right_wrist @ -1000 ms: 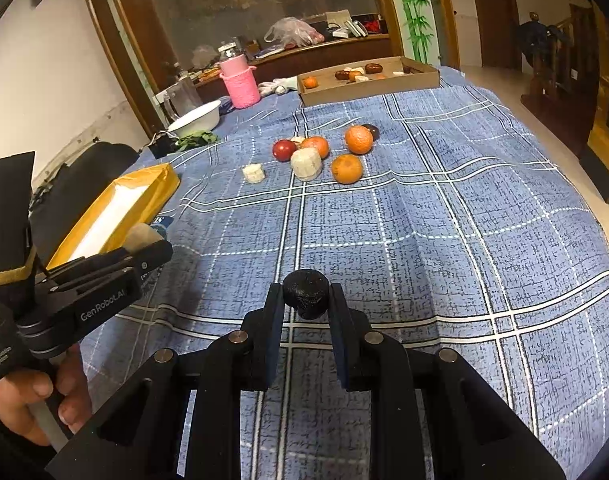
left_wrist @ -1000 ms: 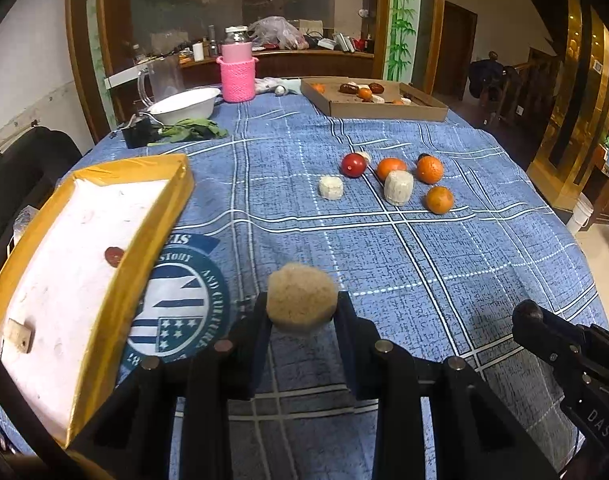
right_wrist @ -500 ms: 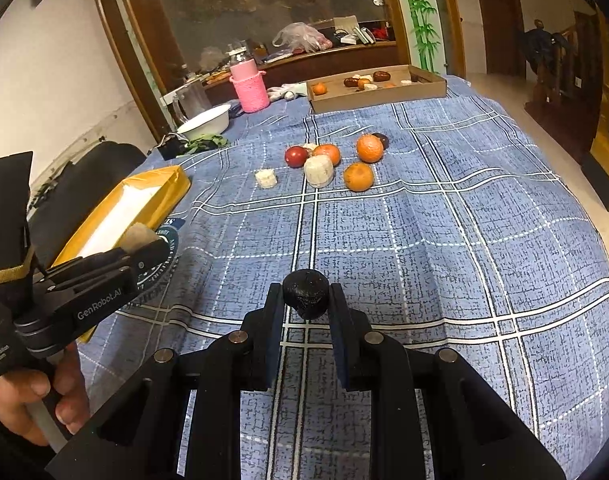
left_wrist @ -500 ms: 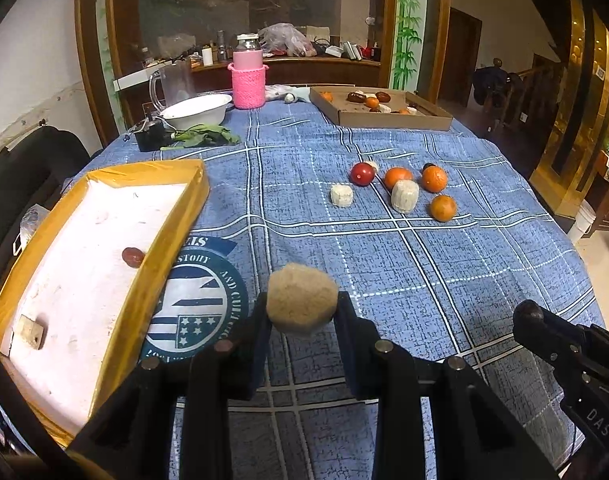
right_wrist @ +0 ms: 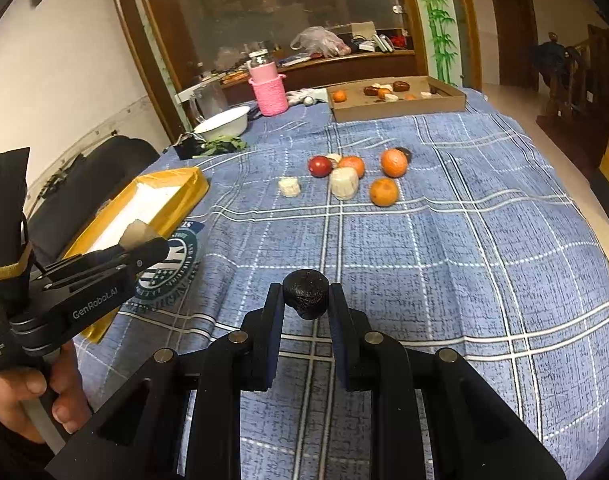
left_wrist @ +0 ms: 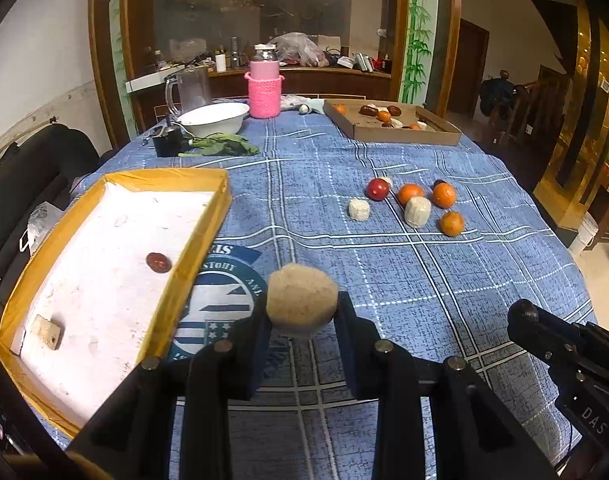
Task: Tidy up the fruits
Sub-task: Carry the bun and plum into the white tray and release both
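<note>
My left gripper [left_wrist: 302, 308] is shut on a tan round fruit [left_wrist: 301, 299], held above the blue cloth just right of the yellow-rimmed white tray [left_wrist: 192, 248]. The tray holds a dark red fruit [left_wrist: 158, 262] and a small tan piece [left_wrist: 46, 332]. My right gripper [right_wrist: 305, 300] is shut on a black round fruit [right_wrist: 305, 292] above the cloth. On the cloth lie a red fruit [left_wrist: 377, 189], three oranges [left_wrist: 410, 193], and two pale chunks [left_wrist: 417, 211]. The left gripper also shows in the right wrist view [right_wrist: 144, 246].
A cardboard box [left_wrist: 392, 124] with several fruits stands at the far right. A white bowl [left_wrist: 214, 118], pink-sleeved jar [left_wrist: 264, 88], glass jug [left_wrist: 186, 90] and green leaves [left_wrist: 220, 146] sit at the far edge. A black chair [left_wrist: 20, 176] is left.
Both grippers have shifted a little, so the tray and the fruit cluster appear further right in the views. Both still hold their fruits.
</note>
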A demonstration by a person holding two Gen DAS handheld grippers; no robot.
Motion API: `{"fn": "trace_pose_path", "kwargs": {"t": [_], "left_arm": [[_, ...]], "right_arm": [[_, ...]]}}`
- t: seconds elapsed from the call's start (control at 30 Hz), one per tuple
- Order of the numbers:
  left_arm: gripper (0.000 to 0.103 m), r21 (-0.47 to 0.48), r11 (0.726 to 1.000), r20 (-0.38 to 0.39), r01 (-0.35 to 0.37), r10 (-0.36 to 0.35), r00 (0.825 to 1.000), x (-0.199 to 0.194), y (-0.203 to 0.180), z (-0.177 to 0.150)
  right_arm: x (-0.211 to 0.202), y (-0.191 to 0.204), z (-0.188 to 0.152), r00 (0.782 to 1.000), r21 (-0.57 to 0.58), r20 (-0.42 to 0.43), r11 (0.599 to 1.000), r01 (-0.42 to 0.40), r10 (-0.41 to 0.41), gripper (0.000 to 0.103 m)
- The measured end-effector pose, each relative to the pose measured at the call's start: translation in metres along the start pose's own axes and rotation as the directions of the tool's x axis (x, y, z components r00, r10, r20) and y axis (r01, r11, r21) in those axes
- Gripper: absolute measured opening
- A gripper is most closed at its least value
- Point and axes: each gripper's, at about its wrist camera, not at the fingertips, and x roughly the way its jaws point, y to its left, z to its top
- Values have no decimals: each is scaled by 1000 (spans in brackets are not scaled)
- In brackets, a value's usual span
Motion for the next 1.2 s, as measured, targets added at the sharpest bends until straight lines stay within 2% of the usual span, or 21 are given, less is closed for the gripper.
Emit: {"fn": "trace_pose_path", "kwargs": {"t": [0.2,0.33,0.5,0.67,0.93,1.2], "left_arm": [[34,-32,999,17,-17,17,1000,-9,20,1],[34,-81,996,27,-42,45,999,-16,47,2],[34,-154,982,26,-111,116,993,-20,93,-1],[34,-229,956,-12,-182,184,983,-12,141,-2],[34,-294,921,-79,-254,242,967,10,193,-1],[34,-323,906,-125,-275,247,961,24,217,-7]], "right_arm": [[5,17,9,1000,-36,5,999,-21,21,21],[9,31,16,999,-65,7,997,-42,43,21],[16,55,26,996,-113,8,990,-83,85,21],[32,88,40,989,-165,-2,976,-146,147,21],[77,158,55,967,-247,-60,935,-255,248,21],[130,206,56,946,-283,-169,906,-314,275,21]]}}
